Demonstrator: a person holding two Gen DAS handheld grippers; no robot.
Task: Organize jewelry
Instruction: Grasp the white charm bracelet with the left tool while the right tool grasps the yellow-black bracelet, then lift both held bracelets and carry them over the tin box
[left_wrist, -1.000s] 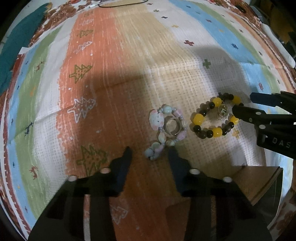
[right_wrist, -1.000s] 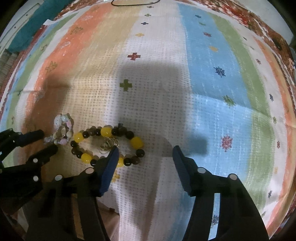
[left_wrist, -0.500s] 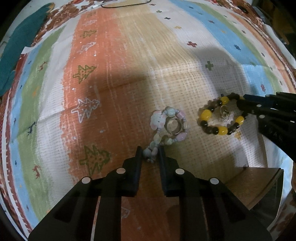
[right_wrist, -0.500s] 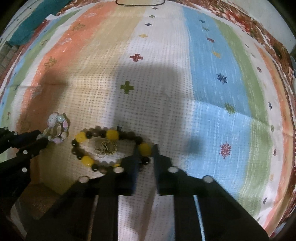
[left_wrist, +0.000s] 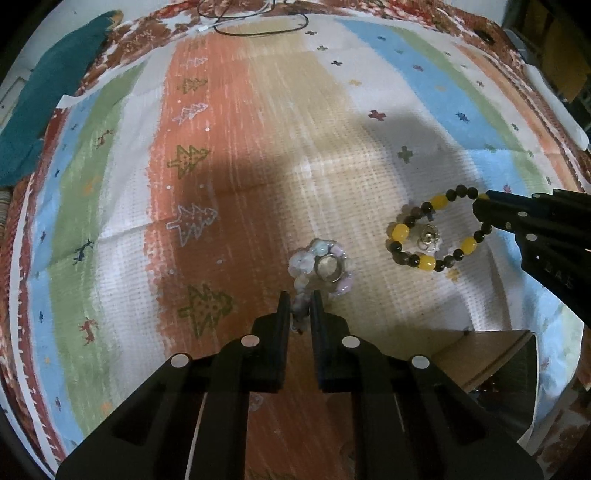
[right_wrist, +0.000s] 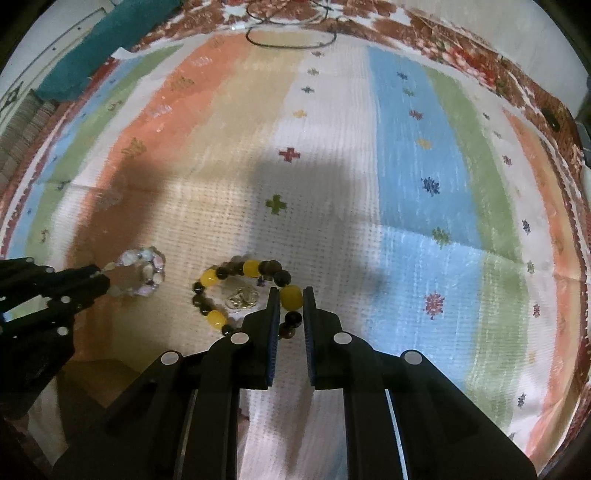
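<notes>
Left wrist view: the left gripper (left_wrist: 300, 308), just closed, pinches the pale bead bracelet (left_wrist: 320, 272) at lower centre; a silver ring (left_wrist: 327, 267) sits inside its loop. Faint letters on the right gripper (left_wrist: 484, 206), at right, are unreadable.

Right wrist view: the right gripper clamps the yellow-and-dark bracelet (right_wrist: 251, 293) below centre; only here its gold charm (right_wrist: 242, 297) shows clearly.

pale pink-and-white bead bracelet (left_wrist: 320, 268), looped around a silver ring (left_wrist: 327, 267), just left of the yellow-and-dark bead bracelet (left_wrist: 436, 230); its near end sits pinched between black fingers. the yellow-and-dark bracelet forms an open loop around a small gold charm (right_wrist: 242, 297), one yellow bead (right_wrist: 290, 297) clamped between black fingers.
</notes>
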